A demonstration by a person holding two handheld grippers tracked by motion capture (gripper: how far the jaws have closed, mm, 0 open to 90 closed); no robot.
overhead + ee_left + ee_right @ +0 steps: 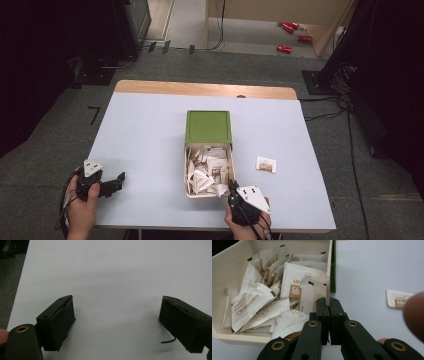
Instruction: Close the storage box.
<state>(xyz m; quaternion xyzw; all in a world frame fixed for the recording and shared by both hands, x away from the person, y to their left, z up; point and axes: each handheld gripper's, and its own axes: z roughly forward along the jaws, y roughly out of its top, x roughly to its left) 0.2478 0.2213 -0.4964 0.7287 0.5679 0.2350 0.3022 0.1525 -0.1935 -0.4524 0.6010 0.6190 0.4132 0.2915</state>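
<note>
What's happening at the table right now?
A person holds a tool in each hand. The right tool is shut on the side wall of the cream drawer, pulled out of its green box and full of packets. One packet lies loose on the table. The left tool rests open over bare tabletop.

Upside-down brown lettering, roughly "uen", on a white sachet [298,281] at frame centre of the right gripper view; remaining print too blurred.
</note>
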